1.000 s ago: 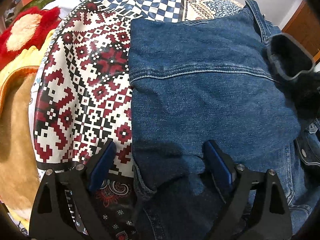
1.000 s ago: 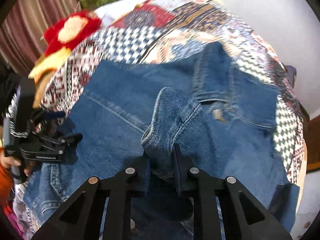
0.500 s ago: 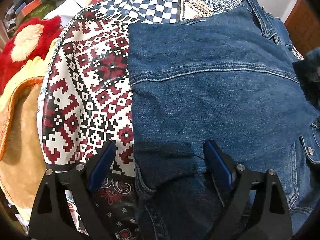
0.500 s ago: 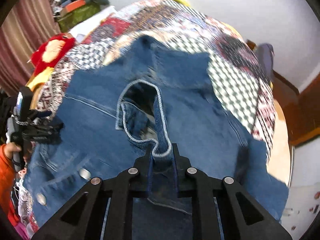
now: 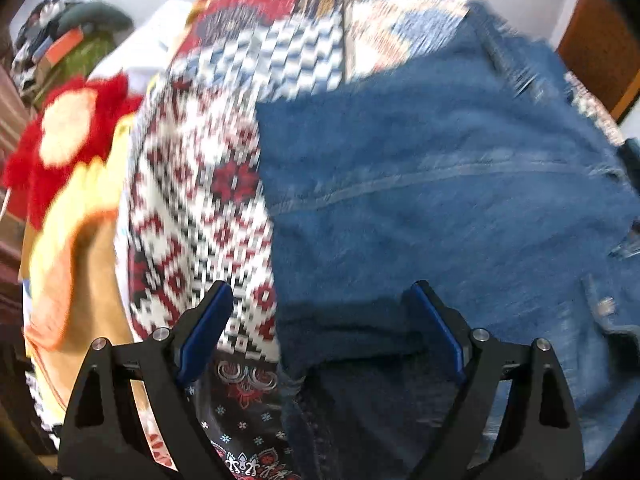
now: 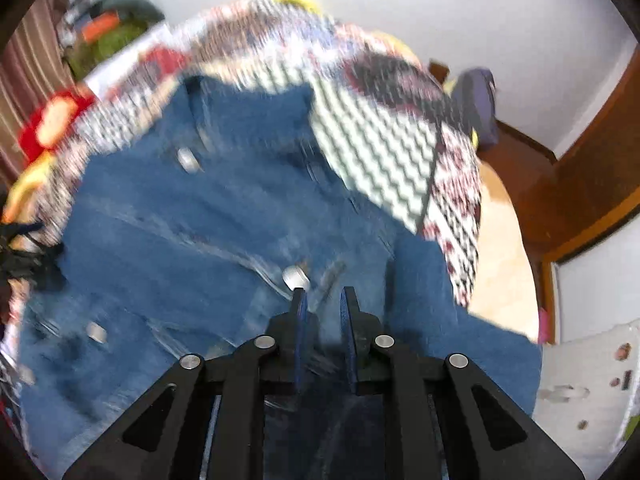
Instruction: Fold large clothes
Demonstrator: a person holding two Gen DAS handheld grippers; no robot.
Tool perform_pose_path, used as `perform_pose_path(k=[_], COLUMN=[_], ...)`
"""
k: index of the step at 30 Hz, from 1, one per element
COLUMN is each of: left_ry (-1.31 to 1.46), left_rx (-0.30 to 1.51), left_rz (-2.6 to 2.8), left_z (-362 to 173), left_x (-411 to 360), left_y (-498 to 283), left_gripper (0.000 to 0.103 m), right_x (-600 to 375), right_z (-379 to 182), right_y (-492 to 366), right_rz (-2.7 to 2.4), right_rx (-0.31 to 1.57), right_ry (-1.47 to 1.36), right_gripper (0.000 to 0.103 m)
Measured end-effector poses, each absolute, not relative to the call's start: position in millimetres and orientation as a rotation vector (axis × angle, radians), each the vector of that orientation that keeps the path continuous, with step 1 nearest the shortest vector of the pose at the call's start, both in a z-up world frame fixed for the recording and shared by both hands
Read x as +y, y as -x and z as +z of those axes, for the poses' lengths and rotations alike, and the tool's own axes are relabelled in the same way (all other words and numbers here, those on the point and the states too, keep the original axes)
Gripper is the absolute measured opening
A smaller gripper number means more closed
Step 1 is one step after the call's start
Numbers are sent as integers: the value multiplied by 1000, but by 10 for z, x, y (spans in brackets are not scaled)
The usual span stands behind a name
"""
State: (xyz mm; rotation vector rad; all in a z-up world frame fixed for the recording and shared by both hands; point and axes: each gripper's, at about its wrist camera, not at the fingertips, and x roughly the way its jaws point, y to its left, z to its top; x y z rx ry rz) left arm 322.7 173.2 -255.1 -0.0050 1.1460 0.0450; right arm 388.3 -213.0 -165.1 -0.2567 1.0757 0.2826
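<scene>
White walls back a bed under a patterned quilt (image 5: 192, 216), with a red plush (image 5: 68, 136) at 9 o'clock in the left view and clutter at 10. Jacket (image 5: 440, 208), blue denim, lies spread on the quilt, filling the frame from centre to 3 o'clock. Left gripper (image 5: 320, 320) hangs over its near edge, jaws spread wide, nothing between the pads. Right gripper (image 6: 322, 312) sits at 6 o'clock in its own blurred view, jaws drawn nearly together; whether denim is pinched there I cannot tell. Brown wood (image 6: 580, 200) shows at 3 o'clock
</scene>
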Motion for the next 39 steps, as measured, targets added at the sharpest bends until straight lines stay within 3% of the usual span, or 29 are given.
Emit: perform_pose_path(k=[4,9,17,27,28,29,30,31,39], left_ry=[-13,-23,-113,-59,-57,-58,-58,-54,-43], left_rx=[1049,998,1112,1145,1147,1146,1144,1145,1169], left_rz=[-22,-145,-208,-190,-190,-190,-189,-187,-132], left_z=[-2111,-1876,-2397,-2673,-2686,-2689,-2691,-2692,-2576], left_x=[1518,1111,637,679,685,683,693,700,757], left_y=[-3332,-3462,-3638,-3589,-3564,-3544,-3506,-3486,-3443], left_gripper=[90,91,91,100,100,100,100,100,100], right_x=[-1786,-1168,-857,-1056,-1069,-1103,-1122,-1143,-1517], right_z=[-1472,-1693,-2476,-2459,-2454,-2433,-2422,-2410,-2089], right_y=[-3899,-3933,-3973,-3854,-3854,-3852,-3837,-3817,-3701], right_rz=[391,491,499,509,503,476,435,401,386], right_rx=[1071,1128,1297,1241,1238,1225,1204,1174,1178], right_ry=[256,348,473,529,538,562,596,631,500], right_gripper=[14,14,14,15,18,32,58,65,67])
